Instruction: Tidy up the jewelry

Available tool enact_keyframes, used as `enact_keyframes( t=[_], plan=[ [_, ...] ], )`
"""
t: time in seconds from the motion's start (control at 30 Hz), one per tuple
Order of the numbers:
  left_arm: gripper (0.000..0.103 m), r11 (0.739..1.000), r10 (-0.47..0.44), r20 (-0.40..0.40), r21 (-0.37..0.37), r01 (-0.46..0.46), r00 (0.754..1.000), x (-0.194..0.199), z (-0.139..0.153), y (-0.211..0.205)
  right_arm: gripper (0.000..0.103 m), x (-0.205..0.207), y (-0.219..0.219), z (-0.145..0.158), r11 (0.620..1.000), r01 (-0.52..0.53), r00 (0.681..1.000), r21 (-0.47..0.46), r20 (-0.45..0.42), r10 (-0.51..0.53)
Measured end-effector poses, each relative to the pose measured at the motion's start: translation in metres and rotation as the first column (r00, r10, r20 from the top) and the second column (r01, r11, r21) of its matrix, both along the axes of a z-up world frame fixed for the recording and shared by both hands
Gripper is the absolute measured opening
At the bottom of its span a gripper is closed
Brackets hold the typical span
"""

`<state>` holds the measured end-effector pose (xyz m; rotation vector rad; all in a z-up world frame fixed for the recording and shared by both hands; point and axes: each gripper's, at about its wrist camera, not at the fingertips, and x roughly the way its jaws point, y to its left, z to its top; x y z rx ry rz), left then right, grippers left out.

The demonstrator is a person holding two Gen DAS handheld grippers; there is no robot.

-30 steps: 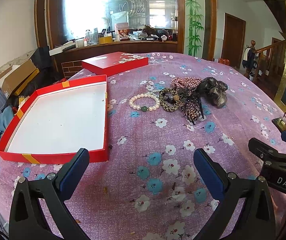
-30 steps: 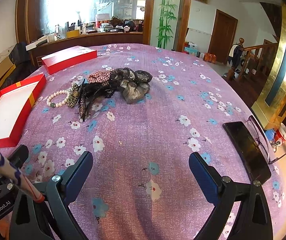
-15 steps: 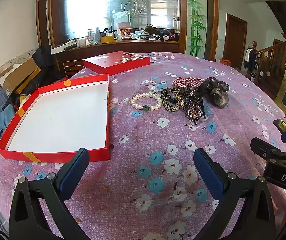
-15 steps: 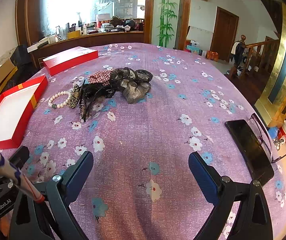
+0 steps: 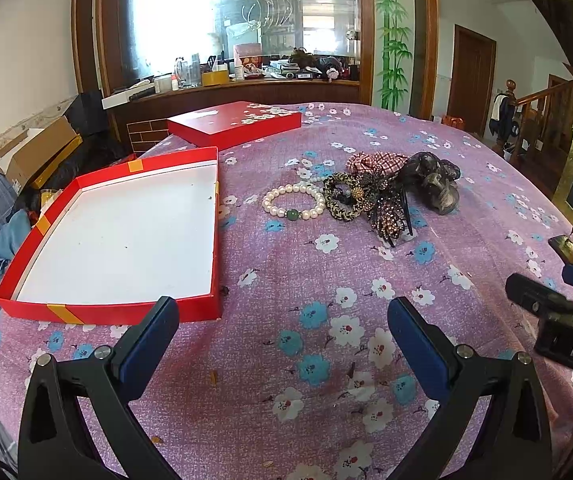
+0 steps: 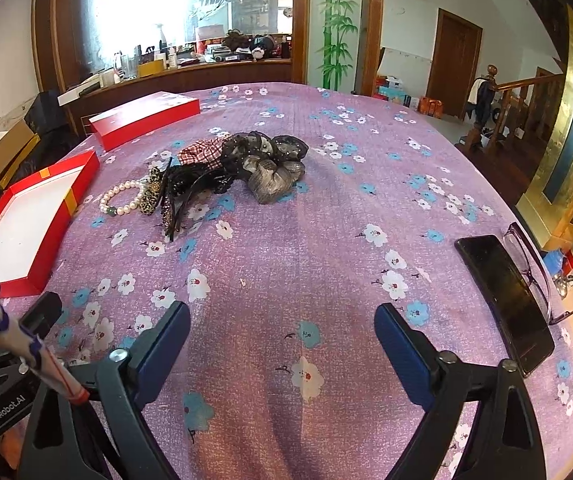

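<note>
Change since earlier frame: right gripper [image 6: 282,332] jaws have just been closing a little, nothing between them; box, lid and jewelry lie as before.
Right gripper: jaws still wide apart, blue pads [image 6: 402,354] over bare cloth, touching nothing.
Left gripper [image 5: 282,328]: jaws spread wide, empty, hovering above the floral tablecloth [image 5: 326,360]; left pad [image 5: 148,342] overlaps the near corner of the box in view, contact not clear.
Red box [image 5: 98,314]: open, white floor bare, at the table's left edge.
Red lid [image 5: 234,124]: lying flat beyond the box.
Pearl bracelet [image 5: 293,202]: on the cloth just right of the box, apart from it.
Hair-tie pile [image 5: 382,188]: leopard band, checked and dark scrunchies, touching the bracelet's right side.
Phone [image 6: 506,300]: near the right edge, glasses [image 6: 526,256] just beside it.
</note>
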<state>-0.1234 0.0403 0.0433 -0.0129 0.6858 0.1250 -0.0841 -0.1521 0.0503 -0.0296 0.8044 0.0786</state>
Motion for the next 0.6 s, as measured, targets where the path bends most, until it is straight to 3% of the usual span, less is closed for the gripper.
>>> enact_keyframes(
  t=[0.17,0.23,0.37,0.6],
  plan=[
    [0.103,1.0,0.003,-0.02,0.0,-0.003,1.0,0.001,-0.002,0.0,0.087,0.006,-0.01,0.013,0.999,-0.029,1.0,0.034,-0.001,0.029],
    [0.103,1.0,-0.004,-0.046,-0.005,0.004,0.999,0.006,-0.003,0.0,0.08,0.011,-0.014,0.022,0.997,-0.049,0.999,0.053,-0.002,0.05],
    [0.103,1.0,-0.016,-0.111,-0.027,0.013,0.994,0.015,-0.004,0.004,0.077,0.03,-0.023,0.05,0.987,-0.09,0.996,0.136,0.001,0.091],
    [0.102,0.988,-0.078,-0.147,-0.146,0.056,0.986,0.024,0.029,0.027,0.07,0.092,-0.028,0.068,0.951,-0.104,0.994,0.29,-0.01,0.112]
  ],
)
